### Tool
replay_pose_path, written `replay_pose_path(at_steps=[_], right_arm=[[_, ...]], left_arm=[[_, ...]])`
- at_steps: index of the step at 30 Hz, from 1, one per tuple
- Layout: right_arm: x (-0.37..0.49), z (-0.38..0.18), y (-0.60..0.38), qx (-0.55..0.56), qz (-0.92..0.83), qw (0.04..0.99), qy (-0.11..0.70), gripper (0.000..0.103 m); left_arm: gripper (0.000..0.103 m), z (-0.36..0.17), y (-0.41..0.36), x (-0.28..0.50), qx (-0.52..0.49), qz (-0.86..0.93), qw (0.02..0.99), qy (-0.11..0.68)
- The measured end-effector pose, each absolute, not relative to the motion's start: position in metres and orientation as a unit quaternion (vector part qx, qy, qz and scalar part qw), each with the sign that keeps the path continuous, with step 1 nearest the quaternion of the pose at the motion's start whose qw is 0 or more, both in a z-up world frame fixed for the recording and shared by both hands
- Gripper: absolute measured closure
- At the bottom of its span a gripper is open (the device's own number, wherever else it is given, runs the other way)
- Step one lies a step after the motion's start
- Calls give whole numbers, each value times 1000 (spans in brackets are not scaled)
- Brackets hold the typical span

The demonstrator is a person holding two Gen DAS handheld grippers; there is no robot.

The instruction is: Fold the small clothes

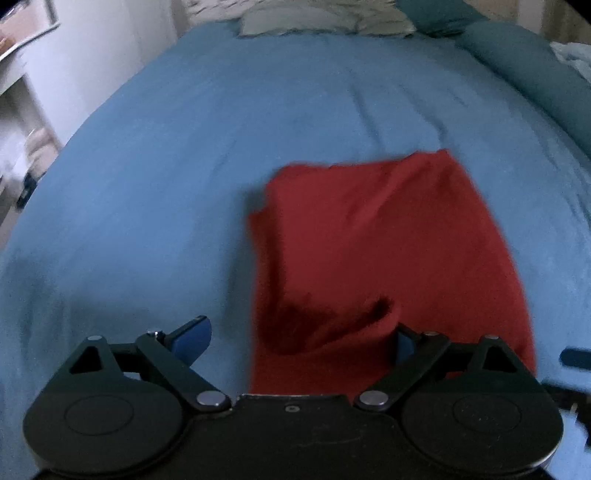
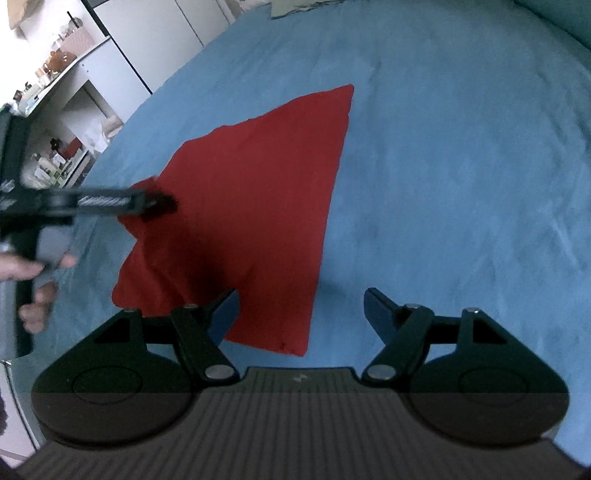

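Note:
A red garment (image 1: 373,251) lies folded on the blue bedspread (image 1: 166,184); it also shows in the right wrist view (image 2: 258,206). My left gripper (image 1: 301,341) is open, its jaws wide apart over the garment's near left edge, where the cloth bunches up in a raised fold. In the right wrist view the left gripper (image 2: 159,202) reaches in from the left over that raised edge. My right gripper (image 2: 301,314) is open and empty, hovering over the garment's near right corner.
Pillows (image 1: 325,18) and a teal bolster (image 1: 535,74) lie at the head and right side of the bed. White shelves (image 2: 59,110) with small items stand left of the bed. The bedspread (image 2: 461,166) extends to the right.

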State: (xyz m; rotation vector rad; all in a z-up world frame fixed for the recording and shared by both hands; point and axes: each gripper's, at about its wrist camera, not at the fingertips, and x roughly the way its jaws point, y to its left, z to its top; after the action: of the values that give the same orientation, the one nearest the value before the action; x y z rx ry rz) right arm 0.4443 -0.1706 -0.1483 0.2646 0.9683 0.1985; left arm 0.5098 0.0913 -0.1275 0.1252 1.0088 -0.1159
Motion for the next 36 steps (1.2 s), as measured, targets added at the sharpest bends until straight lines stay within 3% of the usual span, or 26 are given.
replay_pose_path(at_steps=[7, 15, 23, 27, 33, 36], right_arm=[[429, -158, -157, 81, 91, 872, 473, 13], [430, -152, -146, 80, 72, 893, 436, 13], [438, -185, -152, 7, 51, 885, 462, 12], [436, -186, -153, -14, 68, 883, 464, 12], [440, -155, -162, 1, 81, 881, 467, 9], [448, -123, -172, 17, 101, 887, 450, 4]], left_arm=[[5, -157, 142, 470, 31, -12, 843, 537], [3, -130, 126, 467, 2, -22, 876, 482], [0, -171, 130, 459, 62, -20, 865, 498], [0, -178, 146, 448, 35, -28, 870, 490], [2, -133, 137, 449, 36, -36, 890, 452], [0, -99, 133, 460, 20, -57, 905, 421]])
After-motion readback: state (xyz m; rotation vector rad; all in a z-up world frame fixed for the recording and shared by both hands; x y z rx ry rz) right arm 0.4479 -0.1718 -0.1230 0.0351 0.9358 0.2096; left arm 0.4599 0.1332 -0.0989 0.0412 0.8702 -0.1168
